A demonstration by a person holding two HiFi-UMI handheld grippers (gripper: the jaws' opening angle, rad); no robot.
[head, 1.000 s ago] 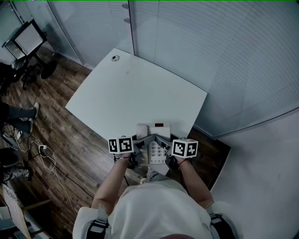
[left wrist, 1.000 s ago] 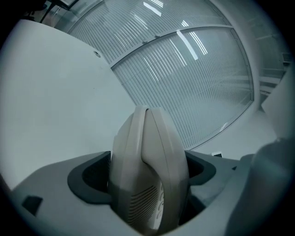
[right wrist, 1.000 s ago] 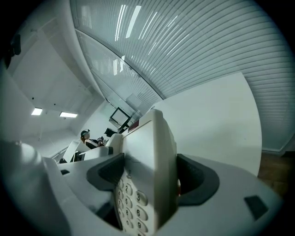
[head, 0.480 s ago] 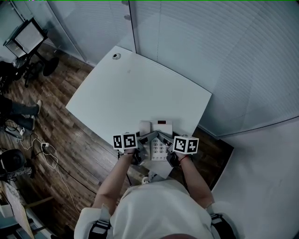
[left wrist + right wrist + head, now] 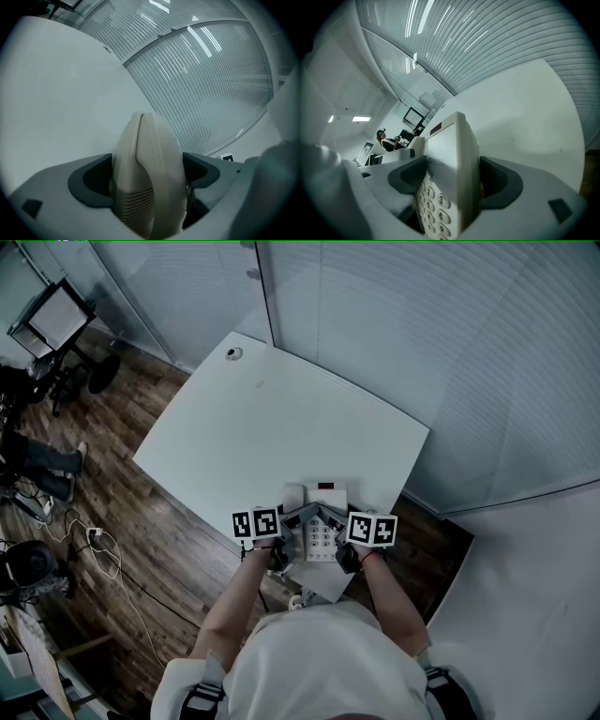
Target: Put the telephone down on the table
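A pale desk telephone point(image 5: 320, 519) with a keypad and a handset on its left side is held over the near edge of the white table point(image 5: 281, 432). My left gripper point(image 5: 292, 529) is shut on the handset side point(image 5: 147, 173) of the telephone. My right gripper point(image 5: 330, 529) is shut on the keypad side of the telephone body point(image 5: 450, 173). In the right gripper view the number keys point(image 5: 433, 206) show between the jaws. Whether the telephone's underside touches the table I cannot tell.
A small round fitting point(image 5: 233, 353) sits at the table's far left corner. Glass partition walls point(image 5: 375, 324) with blinds stand behind and to the right of the table. Wooden floor point(image 5: 112, 484) with cables, a chair and equipment lies to the left.
Both grippers, with the telephone in them, have moved a little forward over the table's near edge. The grip on the telephone has stayed the same.
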